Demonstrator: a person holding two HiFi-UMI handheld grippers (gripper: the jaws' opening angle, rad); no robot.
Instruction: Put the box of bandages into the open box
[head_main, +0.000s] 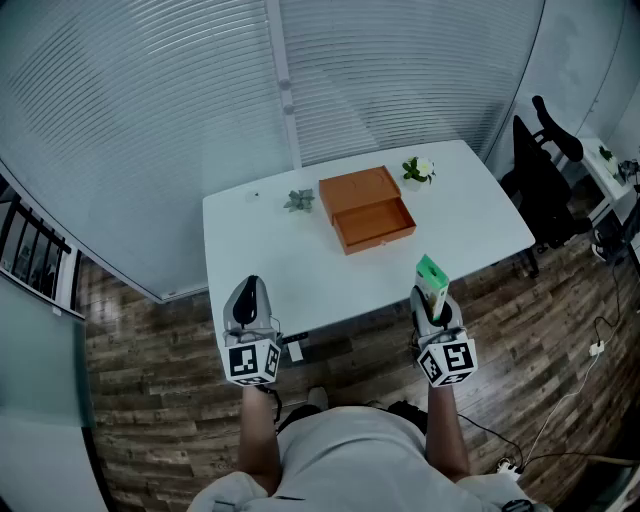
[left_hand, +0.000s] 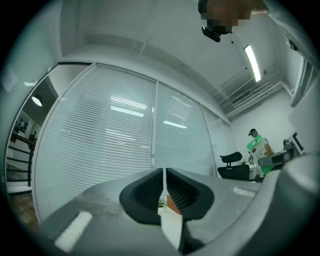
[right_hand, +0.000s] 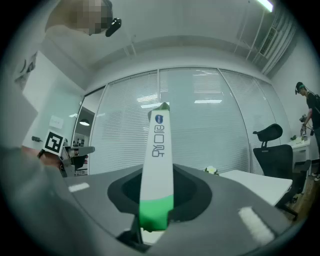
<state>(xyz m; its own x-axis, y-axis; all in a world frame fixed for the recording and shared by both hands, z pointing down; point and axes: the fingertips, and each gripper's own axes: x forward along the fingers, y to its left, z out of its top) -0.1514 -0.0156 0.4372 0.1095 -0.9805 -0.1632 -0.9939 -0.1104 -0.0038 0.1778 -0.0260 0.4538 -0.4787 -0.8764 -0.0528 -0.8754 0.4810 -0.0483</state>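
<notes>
Two grippers sit low in head view: left gripper (head_main: 250, 288) at 7 o'clock, right gripper (head_main: 434, 300) at 5 o'clock, with box of bandages (head_main: 431, 272) upright by the white table (head_main: 260, 250) near edge. Orange open box (head_main: 367, 208) lies at 11 o'clock from it, well apart.

Left gripper view: jaws together, nothing between.

Right gripper view: jaws clamped on box of bandages (right_hand: 159, 165), green end down.

Cool, even indoor light; ceiling strip lamp (left_hand: 251, 62) glares white, reflections streak the blinds (left_hand: 125, 111). Both gripper views bend hard at edges, corners black, nearest foreground soft. Tabletop (head_main: 260, 250) bright.
</notes>
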